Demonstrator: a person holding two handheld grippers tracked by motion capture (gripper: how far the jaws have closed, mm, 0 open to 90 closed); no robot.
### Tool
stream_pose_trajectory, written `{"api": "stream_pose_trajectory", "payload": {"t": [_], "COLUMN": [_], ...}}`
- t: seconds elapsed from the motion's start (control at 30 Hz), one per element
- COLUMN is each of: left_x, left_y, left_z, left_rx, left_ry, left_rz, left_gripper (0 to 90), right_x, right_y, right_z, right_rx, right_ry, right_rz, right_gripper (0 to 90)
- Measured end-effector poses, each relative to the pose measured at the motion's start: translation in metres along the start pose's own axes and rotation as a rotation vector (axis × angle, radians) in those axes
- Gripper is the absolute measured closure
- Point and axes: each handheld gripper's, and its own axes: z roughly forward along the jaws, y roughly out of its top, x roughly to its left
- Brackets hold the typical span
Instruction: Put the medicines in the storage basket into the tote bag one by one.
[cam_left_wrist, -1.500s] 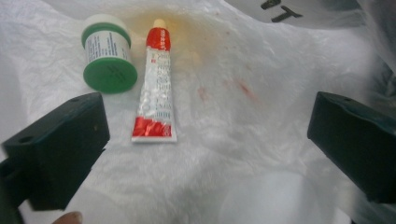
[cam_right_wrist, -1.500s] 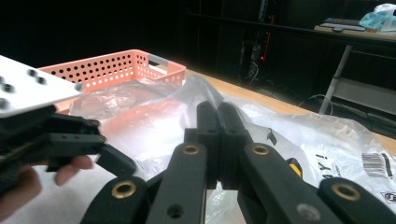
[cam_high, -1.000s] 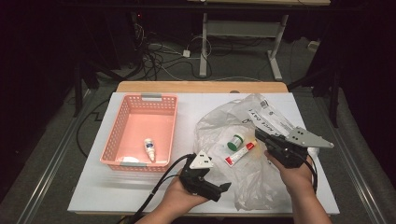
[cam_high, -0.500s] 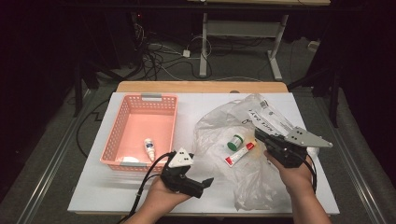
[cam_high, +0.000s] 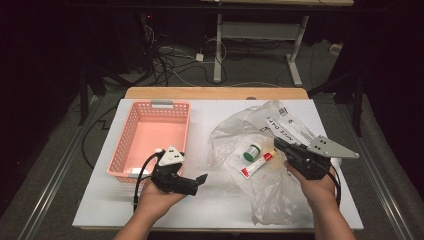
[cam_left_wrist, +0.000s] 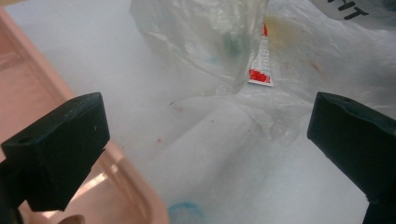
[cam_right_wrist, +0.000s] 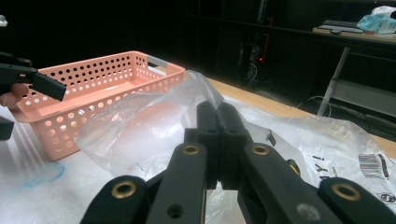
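Tube (cam_left_wrist: 260, 60) blurred behind plastic bag (cam_left_wrist: 205, 37)

The left claw (cam_high: 201, 181) is held in the person's left hand (cam_high: 156, 196), low and pointing to the right, its two jaws standing wide apart. The right claw (cam_high: 278, 144), in the right hand (cam_high: 315, 187), points away to the left with its jaws pressed together.

Both grippers are black, each trailing a black cable; the left gripper (cam_high: 192, 184) carries a small grey three-cornered plate, the right gripper (cam_high: 276, 141) a longer one; brass-coloured rivets stud the right gripper's linkage; both forearms are bare.
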Motion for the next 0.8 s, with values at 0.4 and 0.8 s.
{"api": "stream_pose_trajectory", "payload": {"t": [0.4,0.8], "left_x": [0.039,0.076], "left_y": [-0.008,-0.024], "left_z": [-0.022,-0.040], "left_rx": [-0.003,0.005], "left_ry": [0.084,0.166], "left_rz": [-0.084,-0.178], "left_gripper": [0.0,0.9], "right_x": [-0.001,0.000], "right_y": [0.000,0.001], "right_z": [-0.001,-0.001], "right_rx": [-0.003,-0.003], "right_ry": [0.004,0.004], "right_rz": [0.002,-0.001], "right_gripper": [90.0,90.0]}}
